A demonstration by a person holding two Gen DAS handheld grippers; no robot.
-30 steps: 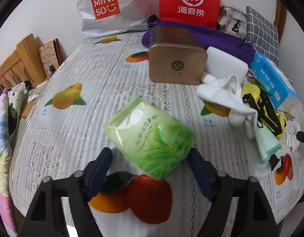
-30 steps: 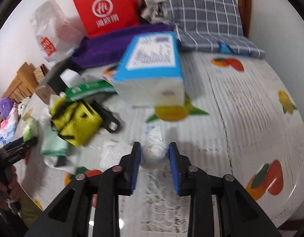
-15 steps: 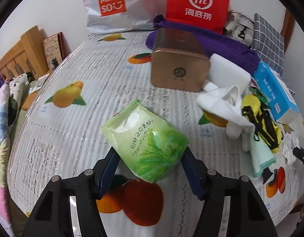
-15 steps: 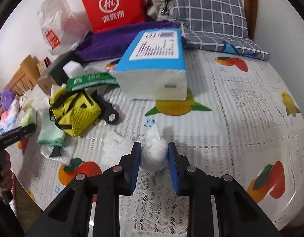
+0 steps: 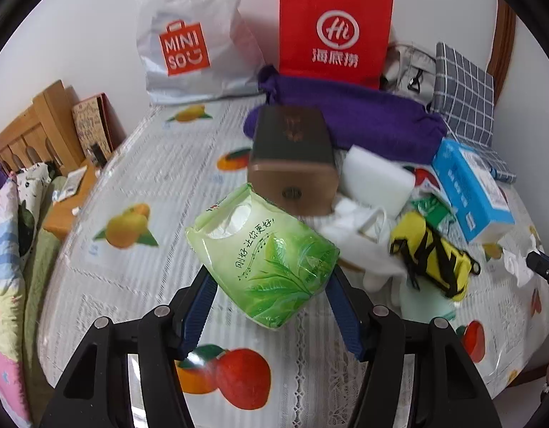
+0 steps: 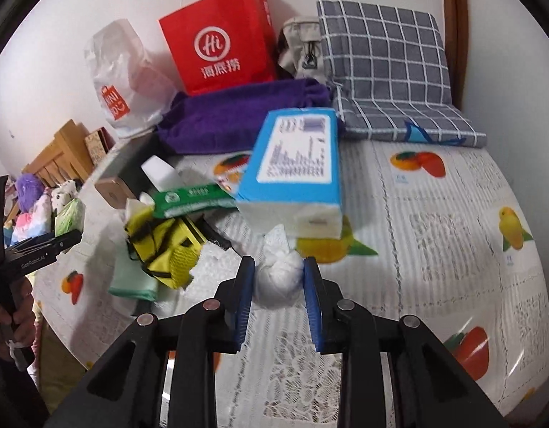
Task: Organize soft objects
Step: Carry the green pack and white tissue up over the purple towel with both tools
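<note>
My left gripper (image 5: 270, 289) is shut on a green tissue pack (image 5: 263, 253) and holds it above the table. My right gripper (image 6: 278, 278) is shut on a white knotted plastic bag (image 6: 278, 274), held just above the fruit-print tablecloth (image 6: 435, 221). The green pack also shows at the left of the right wrist view (image 6: 69, 215), with the left gripper below it. A yellow mesh bag (image 5: 431, 253) (image 6: 163, 242), a white cloth (image 5: 363, 235), a mint cloth (image 6: 131, 278) and a purple towel (image 5: 356, 117) (image 6: 238, 114) lie in the middle pile.
A bronze tin box (image 5: 292, 164) stands behind the green pack. A blue tissue box (image 6: 295, 167) (image 5: 470, 189) sits ahead of my right gripper. A red paper bag (image 5: 335, 28), a Miniso bag (image 5: 188, 35) and a checked cushion (image 6: 385, 67) line the back wall.
My left gripper closed on the green pack and lifted it toward the tin box. My right gripper lifted the white bag slightly and moved closer to the blue box.
</note>
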